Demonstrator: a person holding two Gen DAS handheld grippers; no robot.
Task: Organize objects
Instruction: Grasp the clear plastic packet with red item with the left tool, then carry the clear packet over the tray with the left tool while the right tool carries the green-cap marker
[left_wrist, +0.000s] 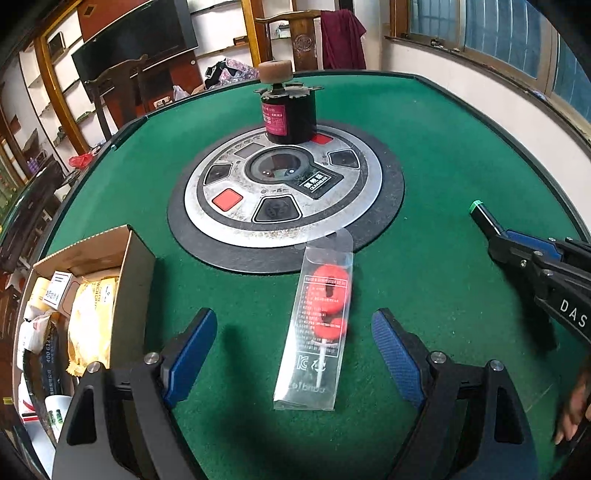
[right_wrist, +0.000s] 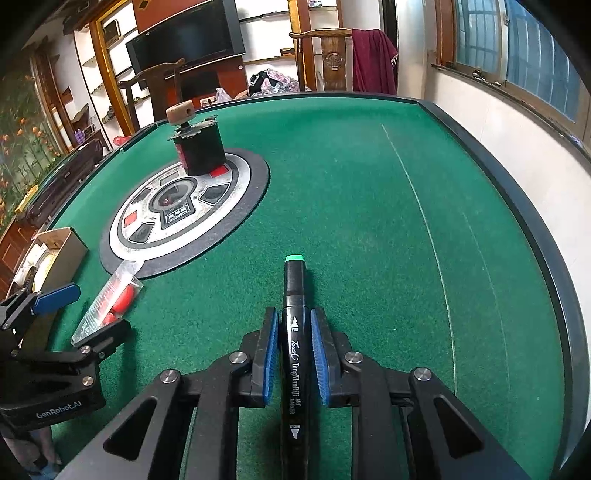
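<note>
The clear packet (left_wrist: 314, 325) with the red piece inside lies flat on the green counter (left_wrist: 424, 184), straight ahead of the left claw (left_wrist: 295, 350) and between its two blue pads (left_wrist: 192, 354), which stand wide apart and touch nothing. The packet's long axis runs nearly along the claw's own forward line, its far end resting on the rim of the round dial plate (left_wrist: 284, 192), its near end tilted a little to the left. That is the relation the pick-up turns on: as I judge it, the pads would close across the packet's narrow width with no turn of the wrist needed.

The left claw is plainly the nearer one. The right claw (right_wrist: 293, 354) is occupied: its pads sit on either side of a black marker (right_wrist: 293, 332), which points forward with its green cap (right_wrist: 294, 258) out in front. The grip looks closed on the barrel, though a thin gap shows at each pad.

The open box (left_wrist: 92, 295), already part filled, stands just to the left of the left claw, its near wall close beside the left pad. That leaves little room to swing left at low height. A dark cylinder (left_wrist: 290, 110) stands on the plate's far side, well clear. To the right the felt is bare up to the counter's raised edge.
</note>
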